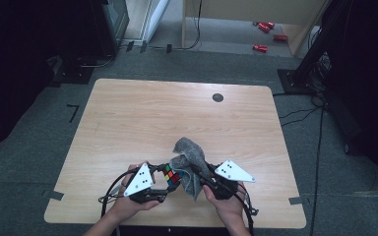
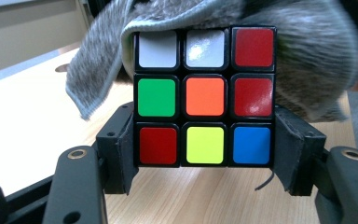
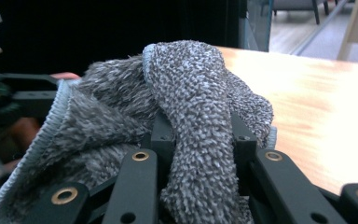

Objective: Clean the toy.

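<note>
Two grippers meet near my edge of the wooden table in the high view: my left gripper carries the Rubik's cube at its tips, and my right gripper brings a grey towel against the cube from the opposite side. The towel bunches up above and just beyond both sets of tips, and one end hangs down between my hands.

Along my left gripper, the cube sits squarely between the jaws, which press on its two flanks low down, so the grip is a firm pinch on the bottom row. The face towards me is bare and glossy, with white, red, green, orange, yellow and blue stickers all showing. The towel lies over the top of the cube and wraps round behind it, spilling past both upper corners.

Along my right gripper, the jaws are nearly pressed together on a thick fold of the towel, which stands up between them and flops over to the side where my other hand is.

I judge the wiping to be partway: the cloth is on the top and far side, while the near face and the underside are not covered and probably remain to be rubbed.
</note>
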The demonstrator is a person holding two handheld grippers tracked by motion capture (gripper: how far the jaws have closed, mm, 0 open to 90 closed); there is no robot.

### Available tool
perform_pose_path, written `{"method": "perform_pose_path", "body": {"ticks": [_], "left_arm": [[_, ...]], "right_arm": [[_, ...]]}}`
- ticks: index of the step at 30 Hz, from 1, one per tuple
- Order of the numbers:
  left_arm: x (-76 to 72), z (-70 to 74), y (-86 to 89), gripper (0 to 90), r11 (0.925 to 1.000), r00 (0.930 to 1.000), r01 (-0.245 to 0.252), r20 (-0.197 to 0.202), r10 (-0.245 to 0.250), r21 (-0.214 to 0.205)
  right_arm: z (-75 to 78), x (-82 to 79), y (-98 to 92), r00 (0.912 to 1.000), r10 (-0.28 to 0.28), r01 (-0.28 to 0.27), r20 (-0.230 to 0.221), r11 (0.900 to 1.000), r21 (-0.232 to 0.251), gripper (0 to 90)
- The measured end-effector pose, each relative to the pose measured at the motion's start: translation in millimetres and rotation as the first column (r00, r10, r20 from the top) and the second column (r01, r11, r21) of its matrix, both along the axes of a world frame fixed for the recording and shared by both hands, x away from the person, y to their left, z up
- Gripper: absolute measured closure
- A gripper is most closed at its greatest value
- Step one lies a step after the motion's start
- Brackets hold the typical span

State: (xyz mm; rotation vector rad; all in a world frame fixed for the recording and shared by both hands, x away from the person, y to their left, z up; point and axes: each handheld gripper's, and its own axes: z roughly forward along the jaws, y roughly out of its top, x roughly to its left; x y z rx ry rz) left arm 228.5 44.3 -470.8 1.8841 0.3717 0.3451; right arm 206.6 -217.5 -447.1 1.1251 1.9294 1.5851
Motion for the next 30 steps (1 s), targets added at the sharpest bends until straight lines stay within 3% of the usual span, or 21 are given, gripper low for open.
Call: {"method": "perform_pose_path", "body": {"ticks": [4,6,11,13,16,19,22,25,27,30], "left_arm": [[-1.6,-3.0,-6.1,34.7,0.9987,1.0,-0.005,0.008,0.005,0.052],[-5.1,-3.0,-9.1,34.6,0.998,0.9996,-0.002,0.027,0.001,0.064],[-5.4,1.7,-3.2,34.7,0.9998,0.9993,0.017,0.032,-0.018,0.012],[-3.8,2.4,-1.7,34.7,0.9999,0.9996,0.011,0.027,-0.011,0.008],[-3.2,0.6,-3.5,34.6,0.9995,0.9997,0.0,0.026,0.0,0.033],[-5.1,0.0,-6.2,34.6,0.9985,0.9991,-0.006,0.043,0.004,0.054],[-5.0,2.2,-3.6,34.7,0.9997,0.9993,0.009,0.035,-0.01,0.021],[-1.7,3.0,1.4,34.6,0.9991,0.9993,0.037,-0.001,-0.037,-0.019],[-0.7,2.2,1.2,34.6,0.9992,0.9992,0.038,-0.009,-0.038,-0.009],[-0.9,0.9,-3.1,34.5,0.9989,1.0,0.006,-0.002,-0.006,0.047]], "right_arm": [[11.3,-11.6,14.7,0.9945,0.081,-0.08,0.067,0.9967,-0.018,71.2],[13.2,-14.4,20.6,0.9928,0.086,-0.082,0.084,0.9954,-0.049,71.1],[2.6,-2.0,5.0,0.9998,-0.006,0.006,0.019,0.9992,-0.04,71.6],[0.4,-0.2,0.6,0.9999,-0.016,0.016,0.002,0.9996,-0.024,71.7],[6.0,-6.5,8.0,0.9994,0.018,-0.017,0.029,0.9997,-0.017,71.6],[11.4,-14.0,18.6,0.9955,0.059,-0.056,0.075,0.9976,-0.042,71.5],[10.3,-11.1,14.6,0.9972,0.037,-0.034,0.065,0.9987,-0.038,71.6],[3.0,-6.6,6.9,0.999,-0.013,0.016,0.043,0.9984,-0.055,71.8],[1.5,-7.0,7.0,0.9992,-0.014,0.016,0.037,0.9981,-0.06,71.8],[5.4,-12.8,15.1,0.9982,0.008,-0.004,0.06,0.9978,-0.067,71.7]]}}
